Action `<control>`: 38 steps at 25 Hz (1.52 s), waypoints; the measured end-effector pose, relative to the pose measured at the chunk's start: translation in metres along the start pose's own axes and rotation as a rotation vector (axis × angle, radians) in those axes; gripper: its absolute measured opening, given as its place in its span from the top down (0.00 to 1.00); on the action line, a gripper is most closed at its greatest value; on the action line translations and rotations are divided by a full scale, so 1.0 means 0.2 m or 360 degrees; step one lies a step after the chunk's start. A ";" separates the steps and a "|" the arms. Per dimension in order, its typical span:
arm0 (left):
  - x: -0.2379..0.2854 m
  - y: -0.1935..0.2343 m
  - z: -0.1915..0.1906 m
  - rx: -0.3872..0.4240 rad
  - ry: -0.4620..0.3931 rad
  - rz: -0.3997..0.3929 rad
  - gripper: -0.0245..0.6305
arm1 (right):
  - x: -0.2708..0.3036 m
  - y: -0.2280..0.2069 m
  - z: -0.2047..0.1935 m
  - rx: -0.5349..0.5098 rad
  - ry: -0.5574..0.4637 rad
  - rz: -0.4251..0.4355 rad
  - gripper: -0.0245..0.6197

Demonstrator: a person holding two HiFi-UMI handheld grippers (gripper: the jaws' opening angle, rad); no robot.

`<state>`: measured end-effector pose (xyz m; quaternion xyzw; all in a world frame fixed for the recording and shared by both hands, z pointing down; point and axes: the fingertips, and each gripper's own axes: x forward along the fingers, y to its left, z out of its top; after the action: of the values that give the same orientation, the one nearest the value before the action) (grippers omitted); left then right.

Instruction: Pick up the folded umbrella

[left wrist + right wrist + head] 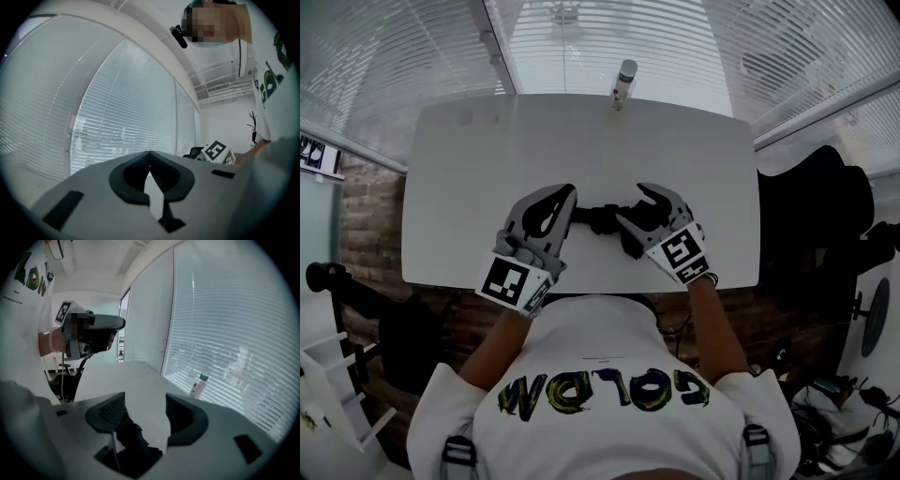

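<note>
The folded black umbrella [598, 217] lies across the near middle of the white table [581, 141]. My right gripper [631, 203] is at its right end and stands open. In the right gripper view the umbrella [131, 437] sits low between the jaws of the right gripper [145, 397], close to the left pad, with a clear gap to the right pad. My left gripper [569, 194] hovers at the umbrella's left end. In the left gripper view the jaw tips of the left gripper [150, 153] meet with nothing between them.
A small bottle with a green cap [623, 84] [199, 384] stands at the table's far edge, by the window blinds. A black chair [811, 216] is off the table's right side. The table's near edge runs just below both grippers.
</note>
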<state>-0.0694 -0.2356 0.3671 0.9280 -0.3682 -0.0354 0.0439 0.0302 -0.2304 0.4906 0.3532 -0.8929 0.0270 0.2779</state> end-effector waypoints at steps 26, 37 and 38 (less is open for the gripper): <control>-0.05 0.11 -0.08 -0.0029 0.0048 0.0083 0.95 | 0.53 0.33 -0.81 -0.0508 0.1066 0.0674 0.41; -0.07 0.12 -0.10 -0.0037 0.0053 0.0105 0.95 | 0.52 0.38 -0.82 -0.0624 0.1092 0.0749 0.57; -0.07 0.11 -0.10 -0.0036 0.0052 0.0108 0.95 | 0.52 0.37 -0.81 -0.0609 0.1080 0.0727 0.58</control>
<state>-0.0927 -0.2414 0.3901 0.9149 -0.3982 -0.0229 0.0616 -0.0022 -0.1988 0.6908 0.0604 -0.7953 0.0362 0.6021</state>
